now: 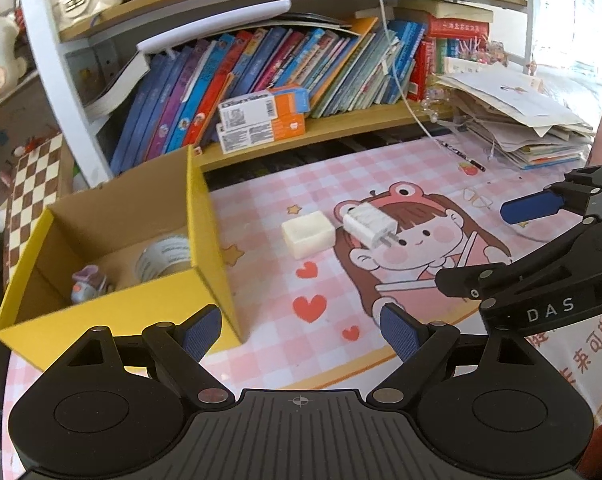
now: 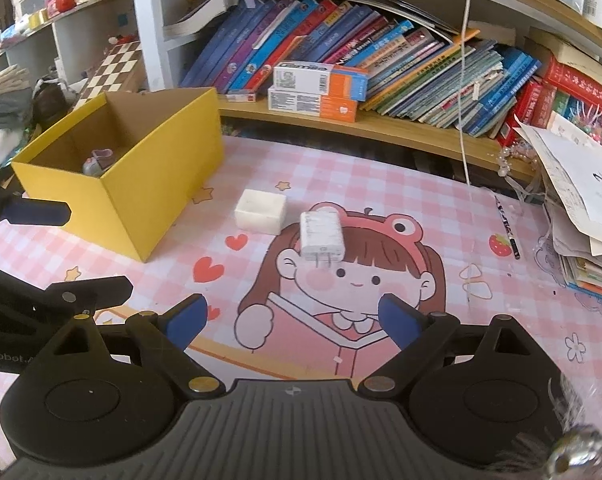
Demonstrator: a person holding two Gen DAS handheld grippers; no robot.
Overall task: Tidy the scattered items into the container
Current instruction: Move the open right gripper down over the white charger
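Our right gripper (image 2: 293,322) sits at the bottom centre of its own view with the blue pads spread wide and nothing between them. Just above it, mid-frame, lies the white charger (image 2: 322,236), flat on the mat with its two prongs pointing back toward us. Left of the charger and close beside it, though not touching, rests the white block (image 2: 261,211). Our left gripper (image 1: 301,330) is likewise spread and empty, low in its frame, its left pad near the corner of the yellow box (image 2: 141,184).

We judge the charger to be the next pick. To do it well we should come down over its body, not its prongs, with the pads across the narrow sides, and close only once both pads clear the mat. We would keep the left pad from nudging the white block on the way down. The box stands in the left half of the right view, open at the top, so we lift high enough to clear its wall before releasing. A roll of tape (image 1: 163,258) and a small figurine (image 1: 87,284) already lie inside.

The surface is a pink checked mat (image 2: 401,200) printed with a cartoon girl, smooth and flat. Across the upper frame runs a shelf of leaning books (image 2: 381,64), with two stacked orange-and-white cartons (image 2: 317,92) in front. A loose pile of papers (image 2: 581,200) crowds the right edge, and a pencil (image 2: 507,228) lies beside it.
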